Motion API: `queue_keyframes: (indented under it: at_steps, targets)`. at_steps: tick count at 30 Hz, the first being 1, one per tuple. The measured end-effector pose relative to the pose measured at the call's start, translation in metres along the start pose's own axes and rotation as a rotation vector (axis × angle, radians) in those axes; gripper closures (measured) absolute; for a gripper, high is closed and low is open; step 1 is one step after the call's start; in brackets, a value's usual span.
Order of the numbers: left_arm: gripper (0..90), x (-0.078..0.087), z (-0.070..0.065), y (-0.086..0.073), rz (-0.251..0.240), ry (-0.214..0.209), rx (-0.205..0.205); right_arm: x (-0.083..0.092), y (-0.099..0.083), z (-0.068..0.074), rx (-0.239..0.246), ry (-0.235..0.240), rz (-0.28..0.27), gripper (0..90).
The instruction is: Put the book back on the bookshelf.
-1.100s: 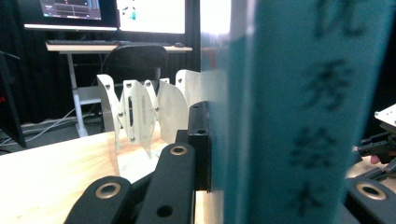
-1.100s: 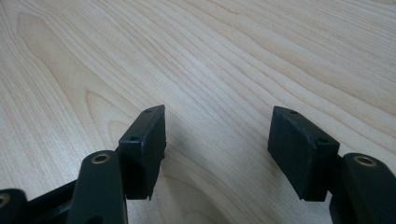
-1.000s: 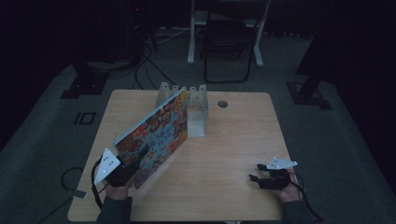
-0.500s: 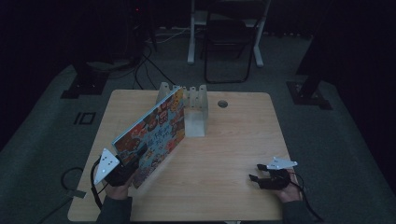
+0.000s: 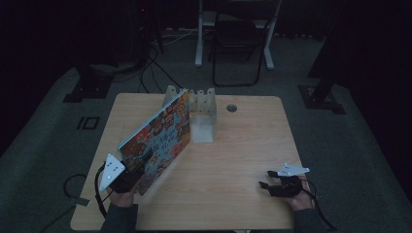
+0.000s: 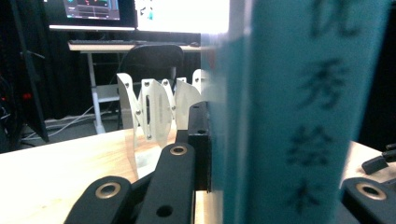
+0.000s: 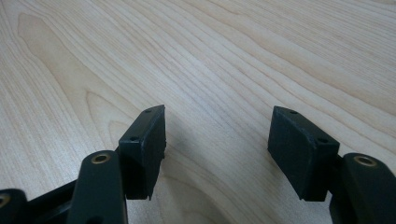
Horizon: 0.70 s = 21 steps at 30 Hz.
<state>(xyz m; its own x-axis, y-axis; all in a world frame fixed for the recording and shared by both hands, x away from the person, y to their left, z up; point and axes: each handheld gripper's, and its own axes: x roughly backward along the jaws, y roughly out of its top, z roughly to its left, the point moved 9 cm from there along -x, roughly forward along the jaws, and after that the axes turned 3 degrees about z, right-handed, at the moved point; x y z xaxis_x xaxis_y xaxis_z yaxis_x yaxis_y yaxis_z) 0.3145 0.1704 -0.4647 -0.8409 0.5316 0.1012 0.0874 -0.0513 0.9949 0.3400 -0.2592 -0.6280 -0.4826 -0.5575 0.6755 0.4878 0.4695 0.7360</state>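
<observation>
A picture book (image 5: 158,136) with a busy, colourful cover stands on its long edge over the left half of the worktop (image 5: 243,145), tilted so that the cover faces up and to the right. Its near corner is clamped in the left claw (image 5: 138,167), whose jaws press on the book from both sides; in the left gripper view the book's pale blue spine (image 6: 299,112), printed with dark characters, rises blurred between the black jaws. The book's far end reaches the white slotted rack (image 5: 197,104) that stands at the back of the worktop, near its middle, and appears to sit at the rack's leftmost slot, though the contact itself cannot be made out. The rack's upright dividers (image 6: 154,109) show beyond the spine in the left gripper view, with a chair and a lit screen behind them. A small round hole (image 5: 231,108) in the worktop lies just right of the rack.

The right claw (image 5: 265,180) rests well apart from the book, near the front right corner of the worktop, with the person's hand (image 5: 299,199) behind it. Its jaws stand apart with nothing between them; the right gripper view looks down on bare pale wood grain (image 7: 210,70) between the two black pads (image 7: 144,140). A folding chair (image 5: 238,43) stands on the dark carpet beyond the worktop.
</observation>
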Motion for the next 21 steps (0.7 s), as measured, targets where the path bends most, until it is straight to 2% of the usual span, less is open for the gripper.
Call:
queue_keyframes:
  at_steps: [5,8,21]
  targets:
    - [81.1,-0.0009,0.0016,-0.0007,0.009,0.011,-0.002,0.0000,0.0000,0.0000,0.000,0.001,0.000,36.5]
    - [81.1,-0.0008,0.0028,-0.0011,0.019,0.016,-0.017,-0.0001,0.0000,-0.0001,-0.001,0.002,0.000,36.5]
    - [81.1,-0.0014,0.0091,-0.0022,0.017,0.054,-0.003,0.0000,0.0000,-0.0001,0.000,0.001,0.000,36.5]
